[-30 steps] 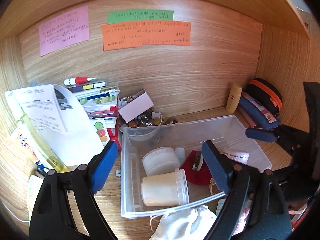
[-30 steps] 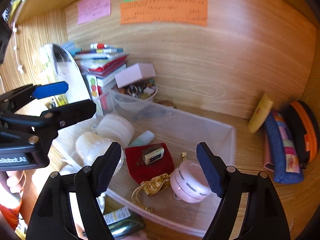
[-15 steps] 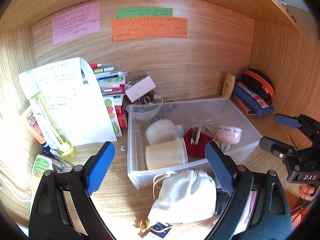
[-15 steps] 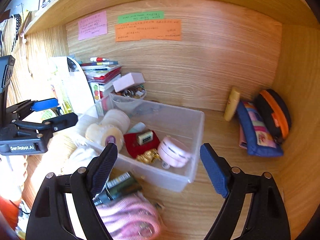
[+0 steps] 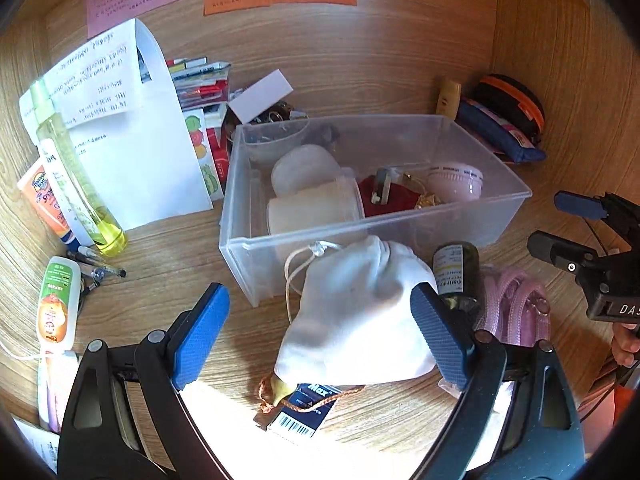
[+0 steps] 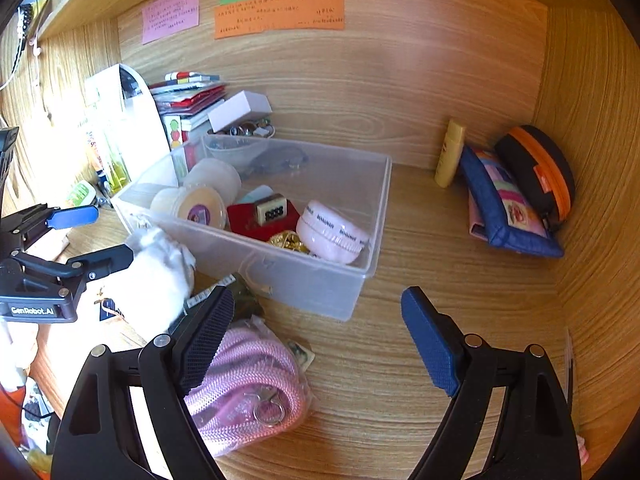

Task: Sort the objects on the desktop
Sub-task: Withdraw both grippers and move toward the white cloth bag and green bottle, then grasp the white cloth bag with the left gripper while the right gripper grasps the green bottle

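Your left gripper (image 5: 320,332) occupies the lower centre of the left wrist view with its 2 blue-padded fingers spread wide, holding nothing. The white drawstring pouch (image 5: 356,312) lies on the wooden desk (image 5: 160,252) between those fingers, nearer the right-hand pad, and you cannot tell whether it touches that pad. A dark blue barcode tag (image 5: 304,412) lies at the pouch's lower edge.

Your right gripper (image 6: 318,340) sits at the bottom centre of the right wrist view, fingers likewise wide apart and empty, above bare desk surface. The pink braided cord in a clear bag (image 6: 248,392) lies at lower left of that frame, partly behind the left-hand pad. A dark green bottle (image 5: 456,276) lies between the pouch and the cord.

The clear plastic bin (image 6: 304,276) stands at frame centre in both views, just behind the pouch. It contains 2 translucent lidded tubs (image 5: 312,208), a red cloth (image 6: 240,220) carrying a mahjong tile (image 6: 271,209), a gold item (image 6: 288,241) and a pink round jar (image 6: 332,232).

At upper right, a blue pouch (image 6: 504,204), a black-and-orange case (image 6: 536,168) and a yellow tube (image 6: 450,152) rest against the back wall. At left, you see a yellow-green spray bottle (image 5: 76,184), an orange tube (image 5: 44,200) and a white paper sheet (image 5: 132,132).
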A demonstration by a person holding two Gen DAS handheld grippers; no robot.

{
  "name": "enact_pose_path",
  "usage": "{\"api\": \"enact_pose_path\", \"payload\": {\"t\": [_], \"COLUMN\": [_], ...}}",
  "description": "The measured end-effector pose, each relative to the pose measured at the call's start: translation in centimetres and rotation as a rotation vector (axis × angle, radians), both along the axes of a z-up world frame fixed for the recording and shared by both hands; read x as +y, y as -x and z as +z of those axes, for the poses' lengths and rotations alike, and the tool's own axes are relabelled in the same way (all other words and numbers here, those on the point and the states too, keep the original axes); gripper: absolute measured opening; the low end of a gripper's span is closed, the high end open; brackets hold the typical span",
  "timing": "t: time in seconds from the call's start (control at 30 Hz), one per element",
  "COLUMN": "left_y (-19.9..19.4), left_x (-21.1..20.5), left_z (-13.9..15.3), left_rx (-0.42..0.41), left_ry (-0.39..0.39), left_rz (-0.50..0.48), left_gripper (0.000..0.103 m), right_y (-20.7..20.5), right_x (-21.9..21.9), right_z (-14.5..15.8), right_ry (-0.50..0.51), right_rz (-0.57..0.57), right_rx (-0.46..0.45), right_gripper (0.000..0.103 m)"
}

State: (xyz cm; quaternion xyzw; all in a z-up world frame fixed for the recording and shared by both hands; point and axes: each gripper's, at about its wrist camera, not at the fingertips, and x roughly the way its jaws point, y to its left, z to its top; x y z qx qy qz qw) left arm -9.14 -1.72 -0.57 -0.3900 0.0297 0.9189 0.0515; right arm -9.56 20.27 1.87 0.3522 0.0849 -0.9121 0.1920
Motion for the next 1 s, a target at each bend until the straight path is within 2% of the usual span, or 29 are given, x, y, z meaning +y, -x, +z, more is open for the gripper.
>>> {"api": "enact_pose_path", "payload": {"t": [0.3, 0.47, 0.63, 0.67, 0.7, 0.8, 1.0], "left_y": [1.0, 2.0, 2.3, 2.3, 2.4, 2.4, 1.6], "left_x": [0.6, 1.0, 0.8, 0.5, 0.2, -0.7, -1.0], "left_z": [-2.5, -3.1, -3.7, -3.8, -3.8, -3.8, -3.3], "left_rx": [-0.09, -0.125, -0.121, -0.122, -0.13, -0.137, -0.094], "left_ry": [-0.003, -0.038, -0.064, -0.083, -0.108, -0.159, -0.146], "left_rz": [-0.03, -0.064, -0.082, -0.088, -0.099, -0.111, -0.094], "left_gripper": [0.093, 0.093, 0.092, 0.088, 0.076, 0.061, 0.045], "right_y": [-0.5, -0.2, 0.7, 0.8, 1.0, 1.4, 2.0], "right_x": [-1.1, -1.9, -2.6, -2.9, -3.1, -4.0, -5.7], "right_z": [-1.2, -1.6, -2.1, -2.3, -2.4, -3.0, -3.8], "right_ry": [-0.016, -0.016, 0.007, 0.006, 0.003, -0.015, -0.038], "right_rz": [0.064, 0.124, 0.191, 0.201, 0.212, 0.244, 0.299], "right_rx": [-0.036, -0.067, -0.117, -0.123, -0.129, -0.149, -0.168], "right_gripper": [0.084, 0.084, 0.084, 0.084, 0.084, 0.082, 0.079]}}
